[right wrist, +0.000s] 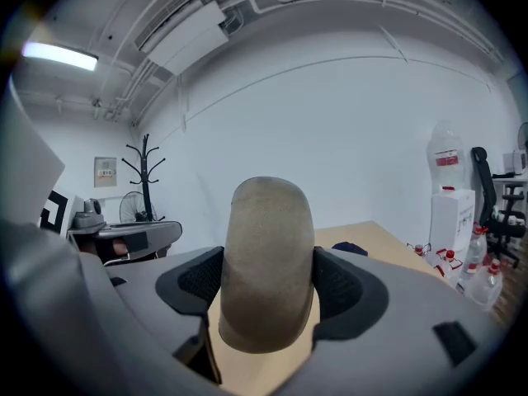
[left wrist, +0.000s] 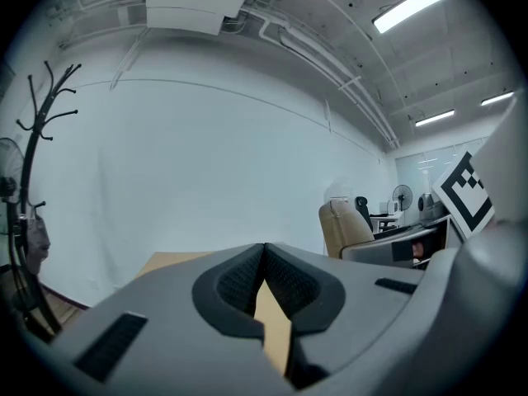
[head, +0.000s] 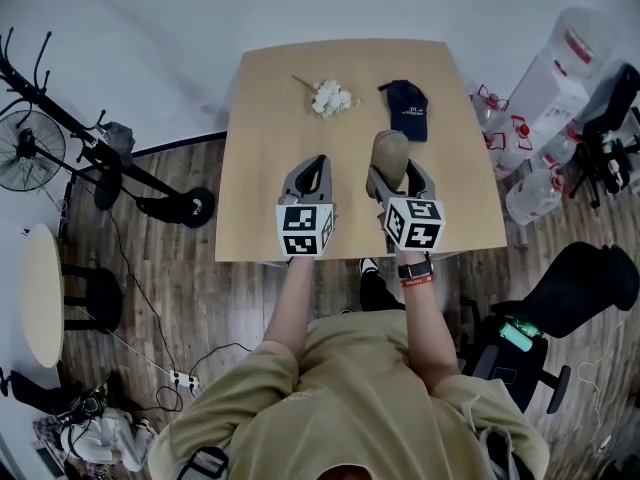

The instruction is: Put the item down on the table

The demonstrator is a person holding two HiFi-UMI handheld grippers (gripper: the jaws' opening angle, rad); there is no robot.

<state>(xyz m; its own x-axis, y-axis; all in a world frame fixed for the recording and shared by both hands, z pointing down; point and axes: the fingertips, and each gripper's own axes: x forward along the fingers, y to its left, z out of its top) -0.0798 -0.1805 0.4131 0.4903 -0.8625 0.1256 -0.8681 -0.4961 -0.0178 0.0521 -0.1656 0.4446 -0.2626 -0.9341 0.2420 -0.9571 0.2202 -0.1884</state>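
1. Left gripper (head: 318, 163): grey moulded shell, with a white cube (head: 305, 230) bearing black square markers at its near end.
2. Right gripper (head: 400, 175): the same grey shell, with a matching marker cube (head: 413, 222).
3. Pads (left wrist: 239, 283): black with a fine ribbed texture, recessed into the grey housings. Rectangular black slots (left wrist: 111, 345) are cut into the shell.
4. Shirt (head: 350, 398): khaki, short-sleeved and loose-fitting.
5. Right wrist: a black watch (head: 415, 267), with a thin red band (head: 417, 281) just on its near side.
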